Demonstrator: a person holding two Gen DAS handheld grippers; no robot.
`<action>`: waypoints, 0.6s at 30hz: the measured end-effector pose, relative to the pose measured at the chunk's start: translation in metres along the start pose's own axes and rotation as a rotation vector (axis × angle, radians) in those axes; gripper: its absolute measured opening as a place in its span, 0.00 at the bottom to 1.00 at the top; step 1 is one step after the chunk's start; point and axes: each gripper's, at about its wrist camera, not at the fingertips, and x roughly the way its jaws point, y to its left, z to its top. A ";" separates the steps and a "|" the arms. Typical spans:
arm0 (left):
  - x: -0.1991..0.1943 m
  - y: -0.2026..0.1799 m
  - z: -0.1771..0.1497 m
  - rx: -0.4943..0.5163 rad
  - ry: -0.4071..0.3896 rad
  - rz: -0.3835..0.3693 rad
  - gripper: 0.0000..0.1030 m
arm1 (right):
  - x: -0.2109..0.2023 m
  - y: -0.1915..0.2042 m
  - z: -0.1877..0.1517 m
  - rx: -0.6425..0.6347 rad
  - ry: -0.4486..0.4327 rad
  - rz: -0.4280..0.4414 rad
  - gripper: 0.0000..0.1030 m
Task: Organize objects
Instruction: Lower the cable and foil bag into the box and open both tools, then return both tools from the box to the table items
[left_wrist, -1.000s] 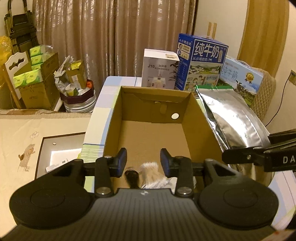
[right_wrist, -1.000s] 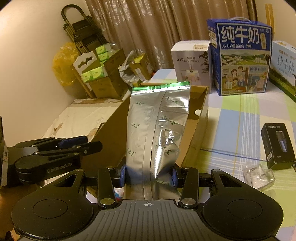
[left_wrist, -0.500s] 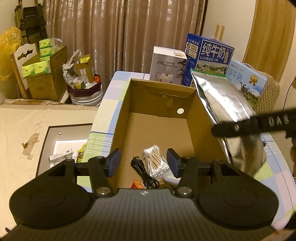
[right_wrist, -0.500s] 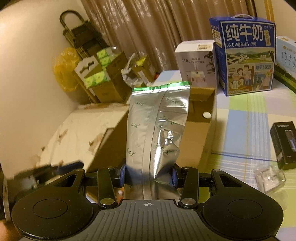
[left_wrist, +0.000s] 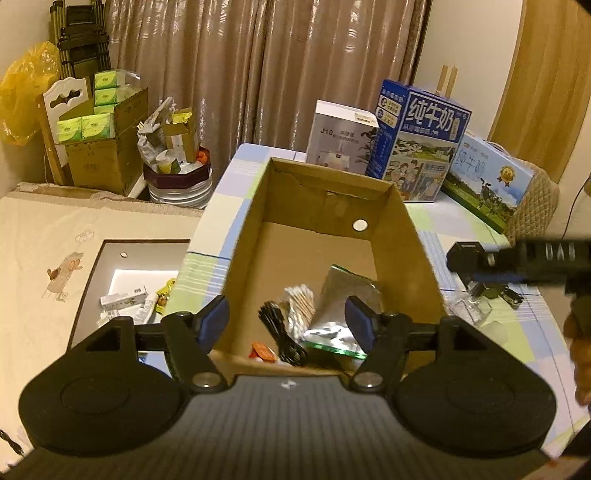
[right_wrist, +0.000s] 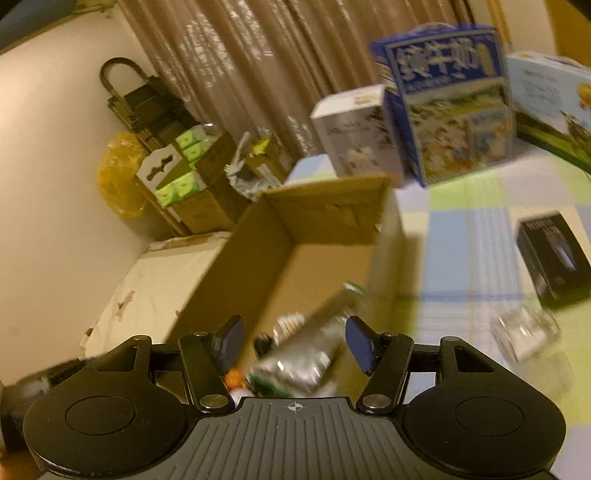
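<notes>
Right gripper (right_wrist: 293, 345): blue-padded jaws spread, empty, above open brown cardboard box (left_wrist: 406, 229). Left gripper (left_wrist: 288, 323): jaws spread, empty. Crinkled silver foil pouch (left_wrist: 341, 306): lying inside box beside cotton swab bundle (left_wrist: 299, 308) and coiled black cable (left_wrist: 280, 332).

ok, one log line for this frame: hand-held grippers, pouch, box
left hand-held gripper: open, empty | right hand-held gripper: open, empty | foil pouch: in cardboard box, beside cotton swabs | black box: on table
</notes>
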 end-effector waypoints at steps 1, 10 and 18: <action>-0.003 -0.003 -0.003 -0.003 -0.001 -0.004 0.65 | -0.005 -0.004 -0.006 0.005 0.000 -0.009 0.56; -0.027 -0.038 -0.021 -0.016 -0.010 -0.042 0.75 | -0.075 -0.046 -0.065 0.026 -0.031 -0.128 0.56; -0.048 -0.090 -0.032 0.010 -0.030 -0.085 0.89 | -0.146 -0.086 -0.095 0.028 -0.099 -0.257 0.57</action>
